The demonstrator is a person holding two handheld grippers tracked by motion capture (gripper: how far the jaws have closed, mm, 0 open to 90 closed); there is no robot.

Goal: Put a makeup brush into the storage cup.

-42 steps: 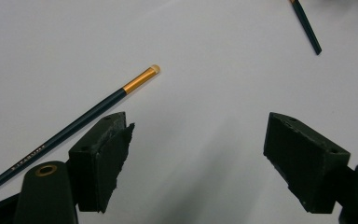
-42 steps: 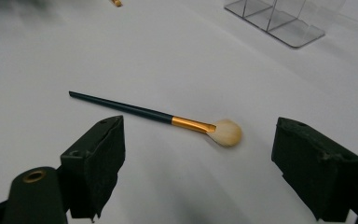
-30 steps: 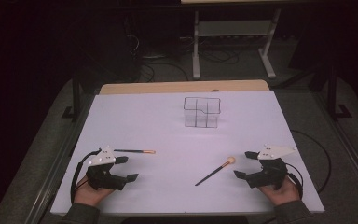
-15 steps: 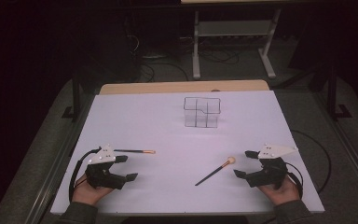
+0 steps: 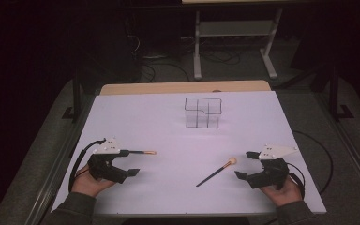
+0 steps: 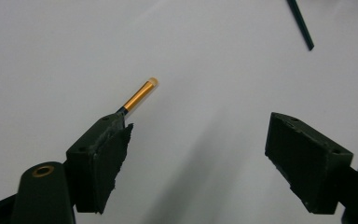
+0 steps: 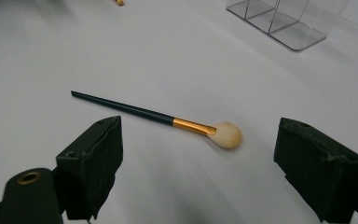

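Two makeup brushes lie on the white table [image 5: 168, 122]. A small brush [image 5: 143, 152] with a gold ferrule [image 6: 139, 95] lies by my left gripper [image 5: 130, 163], its handle hidden behind the left jaw. My left gripper [image 6: 198, 154] stands open, resting on the table. A larger brush [image 5: 215, 172] with a dark handle and a fluffy pale head [image 7: 226, 135] lies just ahead of my right gripper [image 5: 246, 165]. My right gripper [image 7: 198, 161] is open with nothing between its jaws. A clear acrylic organiser [image 5: 203, 112] with several compartments stands at the middle back.
The table's wooden far edge [image 5: 183, 87] borders a dark floor with cables and a metal stand [image 5: 234, 33]. A cable [image 5: 323, 159] loops off the right side of the table. The organiser's corner [image 7: 279, 21] sits beyond the larger brush.
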